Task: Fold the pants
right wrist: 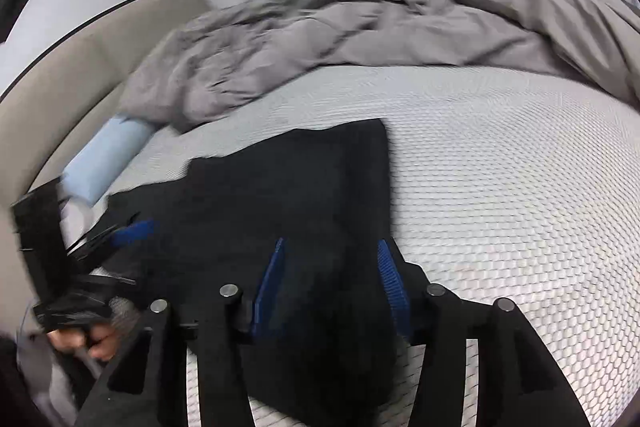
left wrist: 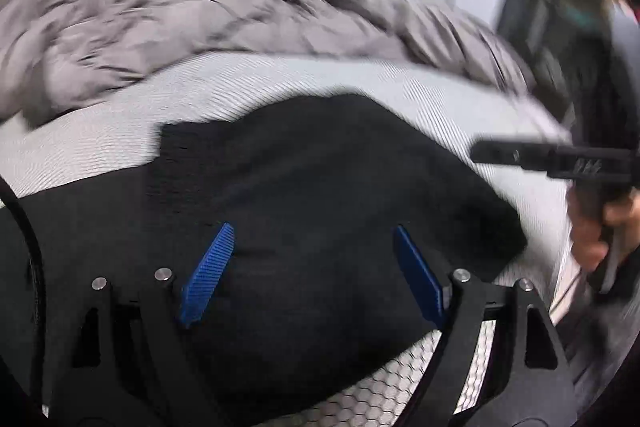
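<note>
1. The black pants (right wrist: 288,187) lie on the white bed (right wrist: 500,187), partly folded into a flat, layered slab; the grey blanket (right wrist: 320,39) is bunched behind them, well apart.
2. The left hand-held gripper (left wrist: 312,275) hovers over the pants, fingers spread wide, nothing pinched.
3. The right hand-held gripper (right wrist: 330,287) stands over the pants' near right edge, fingers spread, empty.
4. Key relation: the pants lie directly ahead of and beneath both grippers, long axis apparently running leftward from the right gripper. Neither is clearly nearer.
5. Appearance: dark, limp, smooth; motion blur hides seams and waistband.
</note>
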Demonstrator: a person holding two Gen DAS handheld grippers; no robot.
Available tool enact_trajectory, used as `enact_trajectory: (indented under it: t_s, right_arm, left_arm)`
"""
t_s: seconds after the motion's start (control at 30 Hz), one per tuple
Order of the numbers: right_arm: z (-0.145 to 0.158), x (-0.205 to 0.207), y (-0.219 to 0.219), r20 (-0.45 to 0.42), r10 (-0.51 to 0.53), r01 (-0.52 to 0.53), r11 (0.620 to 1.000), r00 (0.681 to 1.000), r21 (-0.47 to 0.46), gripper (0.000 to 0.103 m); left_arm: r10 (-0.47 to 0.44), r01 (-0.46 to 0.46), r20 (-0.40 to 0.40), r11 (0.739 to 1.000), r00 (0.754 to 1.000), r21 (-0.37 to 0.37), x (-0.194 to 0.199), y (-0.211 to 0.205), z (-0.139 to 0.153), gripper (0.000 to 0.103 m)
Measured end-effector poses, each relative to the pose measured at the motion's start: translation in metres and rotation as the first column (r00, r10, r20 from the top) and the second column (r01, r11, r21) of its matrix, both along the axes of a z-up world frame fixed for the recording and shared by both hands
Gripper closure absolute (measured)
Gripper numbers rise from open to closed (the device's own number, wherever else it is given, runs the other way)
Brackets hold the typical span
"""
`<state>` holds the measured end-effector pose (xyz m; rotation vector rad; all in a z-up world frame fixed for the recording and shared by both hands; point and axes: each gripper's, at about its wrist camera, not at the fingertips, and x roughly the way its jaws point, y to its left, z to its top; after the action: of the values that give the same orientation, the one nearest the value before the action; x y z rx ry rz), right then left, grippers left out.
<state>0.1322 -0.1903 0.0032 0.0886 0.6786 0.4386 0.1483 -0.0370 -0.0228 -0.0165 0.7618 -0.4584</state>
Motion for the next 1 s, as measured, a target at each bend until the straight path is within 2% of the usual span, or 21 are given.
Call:
enact_trajectory:
  t_s: [0.03, 0.1, 0.2, 0.23, 0.27, 0.3, 0.37, 0.4, 0.47, 0.53, 0.6, 0.67, 0.73, 0.8, 0.83, 0.9, 0.93, 1.0]
  right_arm:
    - [-0.004, -0.003, 0.008, -0.012, 0.031, -0.031, 1.000, 0.999, -0.006, 0.053]
    - [-0.020, -0.004, 0.026, -0.049, 0.098, -0.100, 0.994, 0.994, -0.042, 0.053]
    - [-0.051, 0.006, 0.055, -0.131, 0.161, -0.178, 0.976, 0.978, -0.124, 0.053]
    - [-0.059, 0.009, 0.057, -0.150, 0.164, -0.188, 0.969, 0.975, -0.158, 0.058]
    - [-0.059, 0.007, 0.052, -0.140, 0.160, -0.186, 0.964, 0.977, -0.193, 0.064]
    - [-0.057, 0.006, 0.050, -0.129, 0.141, -0.167, 0.960, 0.982, -0.226, 0.065]
    - [-0.050, 0.001, 0.034, -0.067, 0.045, -0.064, 0.945, 0.997, -0.321, 0.065]
    - [-0.047, 0.003, 0.023, -0.067, 0.013, -0.034, 0.950, 0.998, -0.311, 0.065]
    - [-0.039, 0.004, 0.004, -0.089, 0.001, -0.019, 0.979, 0.996, -0.204, 0.065]
    - [-0.032, 0.003, 0.001, -0.068, 0.027, -0.036, 0.989, 0.997, -0.142, 0.065]
    - [-0.026, 0.007, 0.011, -0.048, 0.060, -0.065, 0.990, 0.997, -0.123, 0.065]
    - [-0.026, 0.017, 0.028, -0.055, 0.078, -0.085, 0.988, 0.995, -0.130, 0.064]
    - [-0.033, 0.035, 0.045, -0.086, 0.091, -0.101, 0.987, 0.992, -0.125, 0.064]
    - [-0.046, 0.055, 0.068, -0.133, 0.115, -0.134, 0.980, 0.984, -0.147, 0.064]
    - [-0.052, 0.061, 0.075, -0.150, 0.120, -0.147, 0.971, 0.981, -0.188, 0.064]
    - [-0.058, 0.061, 0.070, -0.139, 0.156, -0.187, 0.950, 0.978, -0.249, 0.064]
    - [-0.057, 0.060, 0.069, -0.137, 0.143, -0.176, 0.944, 0.980, -0.278, 0.064]
    - [-0.052, 0.058, 0.054, -0.106, 0.052, -0.087, 0.929, 0.993, -0.359, 0.064]
  left_arm:
    - [-0.035, 0.036, -0.024, 0.999, 0.999, 0.032, 0.001, -0.011, -0.008, 0.025]
    - [-0.040, 0.046, -0.063, 0.995, 0.997, 0.088, 0.003, -0.019, -0.020, 0.026]
    - [-0.063, 0.075, -0.109, 0.991, 0.992, 0.106, 0.002, -0.016, -0.027, 0.027]
    - [-0.068, 0.081, -0.115, 0.990, 0.991, 0.112, 0.000, -0.011, -0.029, 0.028]
    - [-0.066, 0.080, -0.117, 0.990, 0.991, 0.116, -0.004, -0.006, -0.030, 0.028]
    - [-0.061, 0.076, -0.124, 0.990, 0.990, 0.120, -0.008, -0.001, -0.032, 0.028]
    - [-0.069, 0.083, -0.130, 0.991, 0.989, 0.102, -0.013, 0.008, -0.031, 0.028]
    - [-0.066, 0.078, -0.127, 0.993, 0.990, 0.090, -0.015, 0.010, -0.028, 0.028]
    - [-0.054, 0.061, -0.117, 0.997, 0.992, 0.057, -0.012, 0.017, -0.019, 0.032]
    - [-0.036, 0.035, -0.081, 0.999, 0.996, -0.014, -0.010, 0.030, -0.003, 0.033]
    - [0.001, -0.004, -0.056, 0.999, 0.998, -0.046, 0.001, 0.037, 0.009, 0.033]
    - [0.030, -0.031, -0.056, 0.999, 0.998, -0.027, 0.024, 0.035, 0.013, 0.033]
    - [0.033, -0.032, -0.089, 0.999, 0.995, 0.008, 0.048, 0.025, 0.009, 0.033]
    - [0.013, -0.001, -0.140, 0.996, 0.990, 0.086, 0.065, 0.013, -0.007, 0.034]
    - [0.020, 0.000, -0.150, 0.991, 0.989, 0.131, 0.066, 0.011, -0.018, 0.038]
    - [-0.002, 0.020, -0.128, 0.990, 0.992, 0.142, 0.061, 0.014, -0.023, 0.038]
    - [-0.004, 0.022, -0.124, 0.989, 0.992, 0.144, 0.058, 0.015, -0.023, 0.038]
    - [0.010, 0.008, -0.120, 0.988, 0.993, 0.154, 0.052, 0.021, -0.019, 0.038]
